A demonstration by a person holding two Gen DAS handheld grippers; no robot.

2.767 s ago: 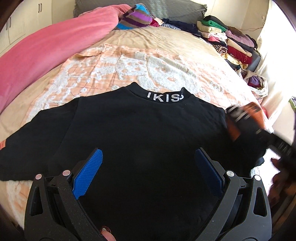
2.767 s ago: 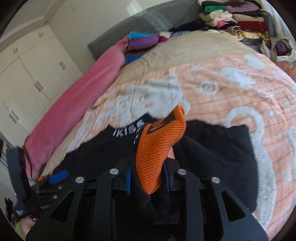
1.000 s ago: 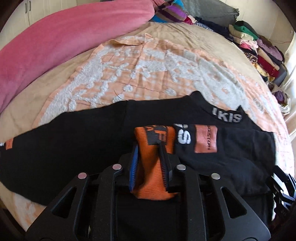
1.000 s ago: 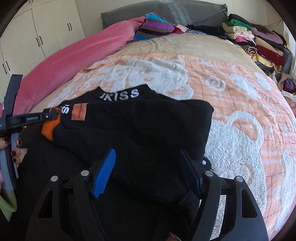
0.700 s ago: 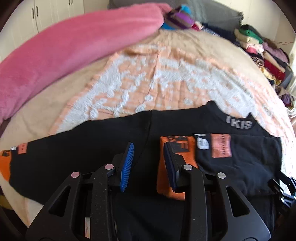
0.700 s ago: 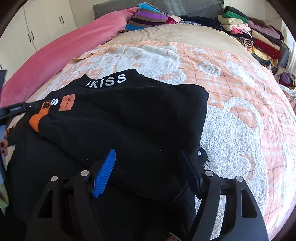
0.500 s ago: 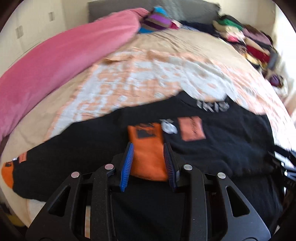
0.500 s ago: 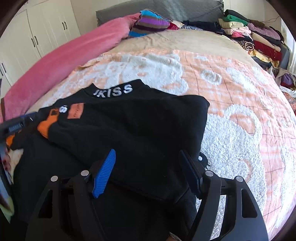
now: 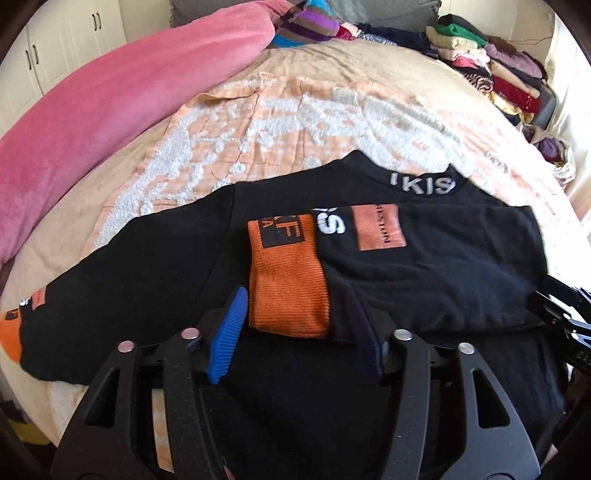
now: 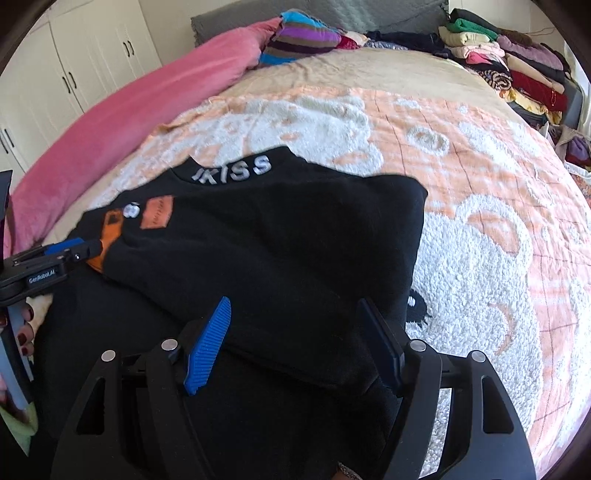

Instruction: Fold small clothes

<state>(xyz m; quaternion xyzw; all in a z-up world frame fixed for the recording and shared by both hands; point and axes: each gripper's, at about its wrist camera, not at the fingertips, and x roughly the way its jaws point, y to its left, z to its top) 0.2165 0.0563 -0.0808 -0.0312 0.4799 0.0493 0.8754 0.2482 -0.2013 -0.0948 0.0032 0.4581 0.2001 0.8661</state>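
Note:
A black sweater [image 9: 147,266] with a lettered collar [image 9: 421,184] lies flat on the bed. Its right sleeve is folded across the chest, and that sleeve's orange cuff [image 9: 286,284] rests on the black cloth. My left gripper [image 9: 295,297] straddles this cuff with its jaws opening; the blue pads [image 9: 227,332] stand clear of the cuff. The other sleeve stretches out to the left, ending in an orange cuff [image 9: 9,332]. My right gripper [image 10: 294,302] hovers open over the folded sleeve [image 10: 277,240], holding nothing. In the right wrist view the left gripper [image 10: 74,249] sits at the cuff [image 10: 110,236].
A rolled pink blanket [image 9: 110,92] runs along the bed's left side. Stacks of folded clothes [image 9: 498,74] line the far right, and a striped item [image 9: 306,26] lies at the head. The orange and white bedspread [image 10: 480,258] lies under the sweater. Wardrobe doors [image 10: 92,55] stand behind.
The left jaws, shut on the orange cuff a second ago, have spread and let it lie on the sweater. The right gripper stays open and still.

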